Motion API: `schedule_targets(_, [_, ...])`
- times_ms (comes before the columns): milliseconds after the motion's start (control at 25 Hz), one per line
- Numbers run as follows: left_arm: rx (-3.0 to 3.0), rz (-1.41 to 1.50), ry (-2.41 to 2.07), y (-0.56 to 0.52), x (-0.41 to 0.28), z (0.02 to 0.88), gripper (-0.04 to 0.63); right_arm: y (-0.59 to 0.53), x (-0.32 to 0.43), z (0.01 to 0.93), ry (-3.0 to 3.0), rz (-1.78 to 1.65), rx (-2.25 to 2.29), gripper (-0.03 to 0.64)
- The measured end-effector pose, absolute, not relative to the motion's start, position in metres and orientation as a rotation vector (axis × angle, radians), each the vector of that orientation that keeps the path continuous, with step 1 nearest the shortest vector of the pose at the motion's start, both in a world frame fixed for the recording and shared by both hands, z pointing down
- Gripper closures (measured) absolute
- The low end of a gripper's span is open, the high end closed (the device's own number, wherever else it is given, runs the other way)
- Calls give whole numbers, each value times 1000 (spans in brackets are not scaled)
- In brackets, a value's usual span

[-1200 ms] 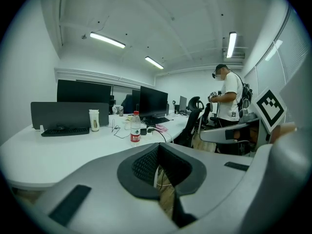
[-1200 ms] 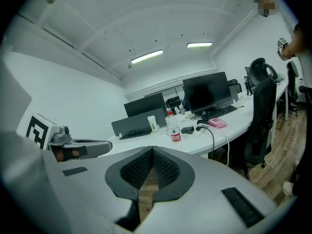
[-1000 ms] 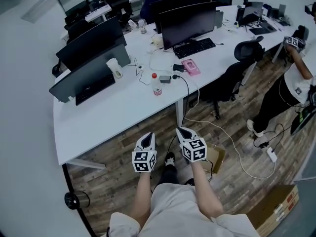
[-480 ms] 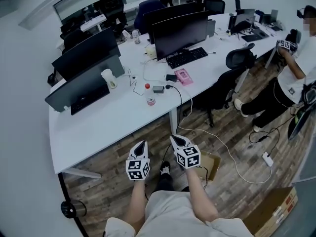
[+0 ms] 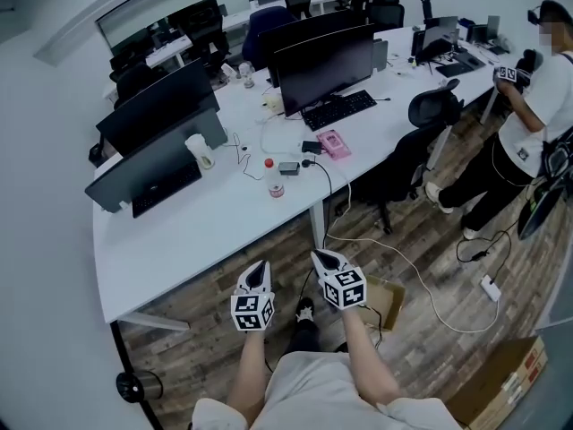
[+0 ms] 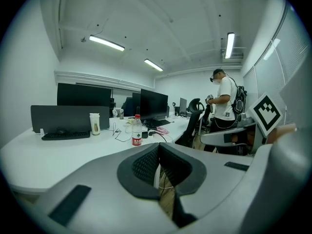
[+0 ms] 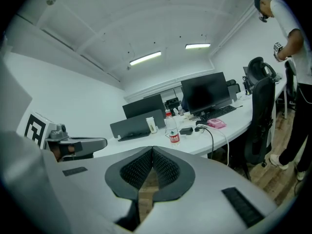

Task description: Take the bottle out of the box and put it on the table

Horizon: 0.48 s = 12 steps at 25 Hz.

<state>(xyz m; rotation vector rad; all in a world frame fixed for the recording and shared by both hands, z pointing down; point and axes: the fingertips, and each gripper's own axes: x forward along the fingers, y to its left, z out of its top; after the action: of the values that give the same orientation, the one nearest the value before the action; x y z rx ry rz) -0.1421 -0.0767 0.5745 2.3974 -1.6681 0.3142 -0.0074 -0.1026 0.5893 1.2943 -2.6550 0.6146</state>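
table [image 5: 206, 227]: long, white, running lower left to upper right; wood floor in front of it.
cup [image 5: 199, 150]: pale, upright on the table just in front of the leftmost dark monitor [image 5: 157, 155].
bottle [image 5: 273, 179]: clear, red cap, red label. Stands upright on the table near its middle, beside a black cable. It is in no box and well apart from both grippers.
left gripper [image 5: 260, 265]: held over the floor just short of the table's front edge, nose toward the table. Jaws together, pads meeting at the tip, nothing between them.
right gripper [image 5: 320, 255]: just beside the left one, same heading. Jaws pressed together, empty.
cardboard box [image 5: 390, 298]: on the floor just right of the right gripper, partly behind that forearm; contents cannot be made out.
chair [image 5: 425, 115]: black, pushed up to the table's right stretch.
second person [image 5: 537, 115]: standing at far right, white top, dark trousers.
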Motion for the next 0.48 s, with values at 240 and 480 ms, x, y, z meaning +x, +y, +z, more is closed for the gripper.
schedule_targets(240, [2371,332,-1673,-77,-146,581,581,-107,-14,592,-2650,650,1296,577])
schedule_targets(480, [2356,351,-1686,-74,-152,583,581,-107,-24,588,-2659,645,1262,577])
